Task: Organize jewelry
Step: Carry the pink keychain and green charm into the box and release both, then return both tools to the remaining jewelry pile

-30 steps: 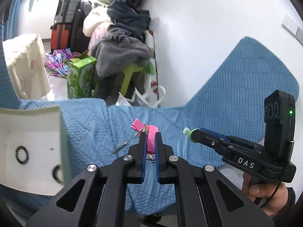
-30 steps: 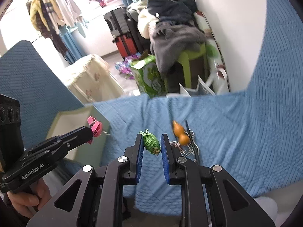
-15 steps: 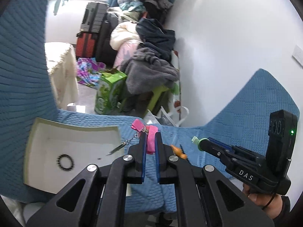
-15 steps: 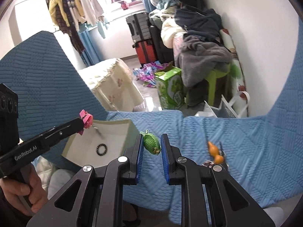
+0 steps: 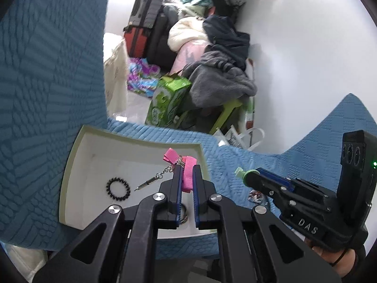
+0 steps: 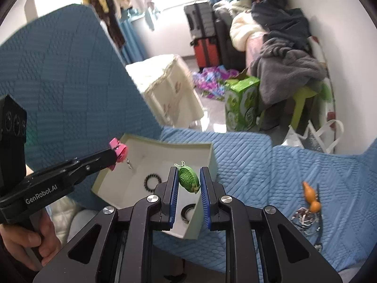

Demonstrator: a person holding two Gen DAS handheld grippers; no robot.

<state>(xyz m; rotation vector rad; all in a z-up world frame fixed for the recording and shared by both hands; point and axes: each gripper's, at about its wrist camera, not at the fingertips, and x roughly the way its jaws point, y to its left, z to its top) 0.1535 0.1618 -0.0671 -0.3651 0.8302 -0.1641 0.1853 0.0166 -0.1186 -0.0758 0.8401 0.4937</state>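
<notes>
We see a blue quilt (image 6: 247, 165) bearing a white box (image 6: 207, 155). Above the box, our left tongs (image 5: 186, 176) clamp a pink strap (image 5: 188, 179) with a dangling chain; our right tongs (image 6: 188, 181) clamp a green charm (image 6: 188, 179). A black ring (image 5: 117, 188) lies inside the box.

Both wrist cameras look down close onto one white box (image 5: 70, 165).

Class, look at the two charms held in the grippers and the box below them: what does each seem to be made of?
Pink strap: looks like woven ribbon, ribbed and matte; a shiny, probably metal chain hangs from it.
Green charm: seems knitted or crocheted yarn, with a bumpy stitch pattern.
Box: probably cardboard, with thin, matte, pale walls.
</notes>
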